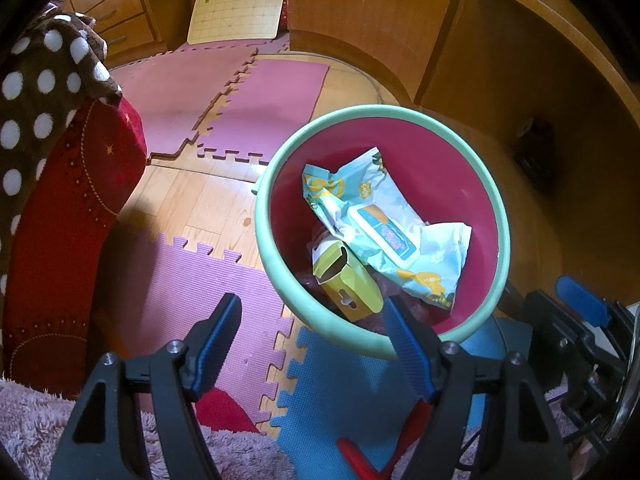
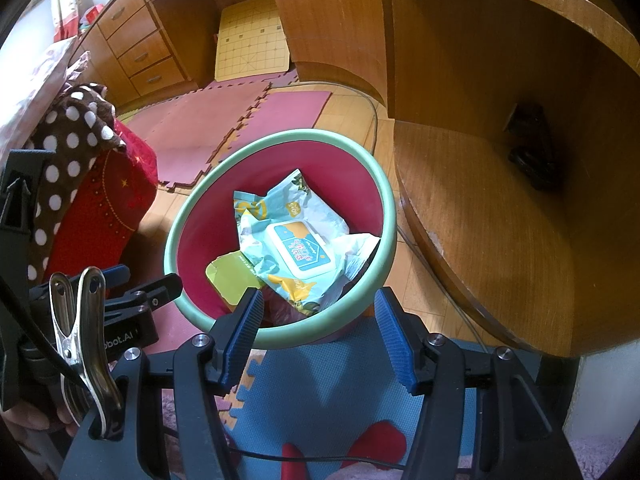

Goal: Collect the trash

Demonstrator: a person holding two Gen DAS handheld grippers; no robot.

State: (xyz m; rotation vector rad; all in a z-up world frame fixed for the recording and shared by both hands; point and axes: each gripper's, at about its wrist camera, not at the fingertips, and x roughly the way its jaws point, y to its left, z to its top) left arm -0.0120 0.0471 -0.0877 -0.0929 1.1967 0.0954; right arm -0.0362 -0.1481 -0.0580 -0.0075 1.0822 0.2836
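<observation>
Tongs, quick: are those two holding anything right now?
Left tongs: open, holding nothing, above the bin's near rim.
Right tongs: open, holding nothing, also above the bin's near rim.

The left gripper (image 1: pixel 312 324) has black, triangular-cutout arms with silver screws at the pivots and ribbed blue pads (image 1: pixel 214 344); the right gripper (image 2: pixel 318 330) is built the same, blue pads (image 2: pixel 394 338) ribbed too; a shiny metal clip (image 2: pixel 82 340) and thin black cable (image 2: pixel 320 458) hang on the rig; white lettering marks a black bracket (image 2: pixel 120 338).
</observation>
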